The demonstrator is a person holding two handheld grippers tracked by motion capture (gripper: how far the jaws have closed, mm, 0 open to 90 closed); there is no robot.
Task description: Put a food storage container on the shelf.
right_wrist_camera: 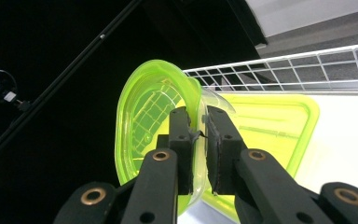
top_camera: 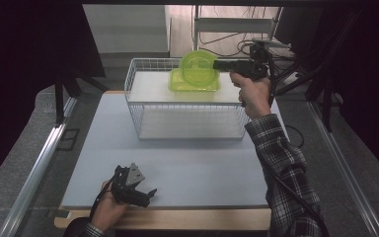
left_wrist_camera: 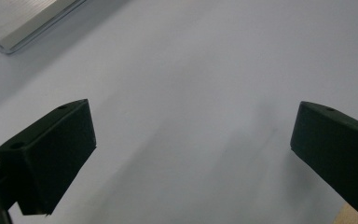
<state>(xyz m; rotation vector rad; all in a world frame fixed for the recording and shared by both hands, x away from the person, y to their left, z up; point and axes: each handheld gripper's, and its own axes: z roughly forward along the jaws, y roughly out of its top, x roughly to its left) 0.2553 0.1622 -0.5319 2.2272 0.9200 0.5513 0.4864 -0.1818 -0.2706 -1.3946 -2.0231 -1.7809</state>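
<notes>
High view: the right gripper holds a green bowl on edge above a white wire basket at the far side of the tabletop, over a green lid lying inside the basket. The left gripper rests near the front edge (well apart from the basket). Left gripper view: its fingers are spread wide over bare tabletop, nothing between them. Right gripper view: the fingers pinch the bowl's rim, one inside, one outside, with the lid and basket wire behind.
</notes>
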